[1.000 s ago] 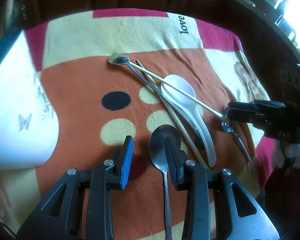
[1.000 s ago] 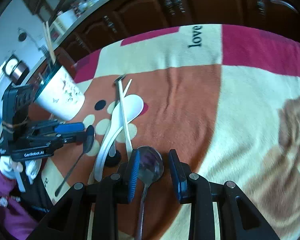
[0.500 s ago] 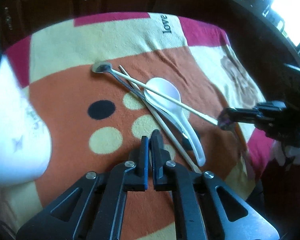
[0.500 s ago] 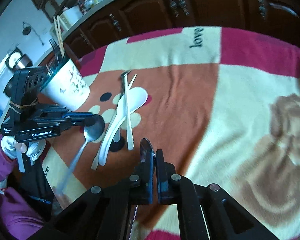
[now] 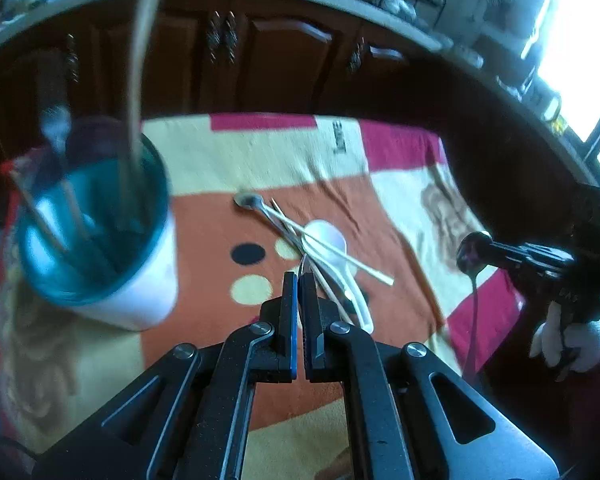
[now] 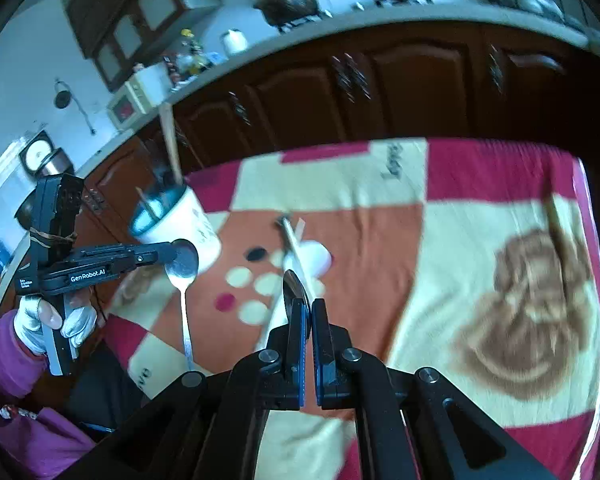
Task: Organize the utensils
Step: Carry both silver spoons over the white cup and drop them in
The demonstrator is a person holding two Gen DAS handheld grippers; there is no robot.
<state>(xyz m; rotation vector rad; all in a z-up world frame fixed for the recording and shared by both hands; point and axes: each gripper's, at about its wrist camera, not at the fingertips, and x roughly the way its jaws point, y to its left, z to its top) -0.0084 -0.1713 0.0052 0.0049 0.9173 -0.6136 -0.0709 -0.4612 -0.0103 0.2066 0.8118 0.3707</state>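
Note:
My left gripper [image 5: 299, 280] is shut on a metal spoon [image 6: 183, 264], held by the bowl above the cloth, handle hanging down. My right gripper [image 6: 310, 308] is shut on a second metal spoon [image 5: 471, 254], also lifted, handle hanging down. A white cup with a blue inside [image 5: 100, 236] stands at the left and holds several utensils; it also shows in the right wrist view [image 6: 176, 224]. On the cloth lie a white ceramic spoon [image 5: 332, 256], a small metal spoon [image 5: 250, 201] and chopsticks [image 5: 340, 252].
A patterned orange, cream and pink blanket [image 5: 228, 168] covers the table. Dark wooden cabinets [image 5: 284, 56] stand behind it. A single chopstick [image 6: 556, 224] lies at the blanket's right side in the right wrist view.
Both grippers closed on their spoons and lifted them off the blanket. Both have risen; the cup has come into the left wrist view.

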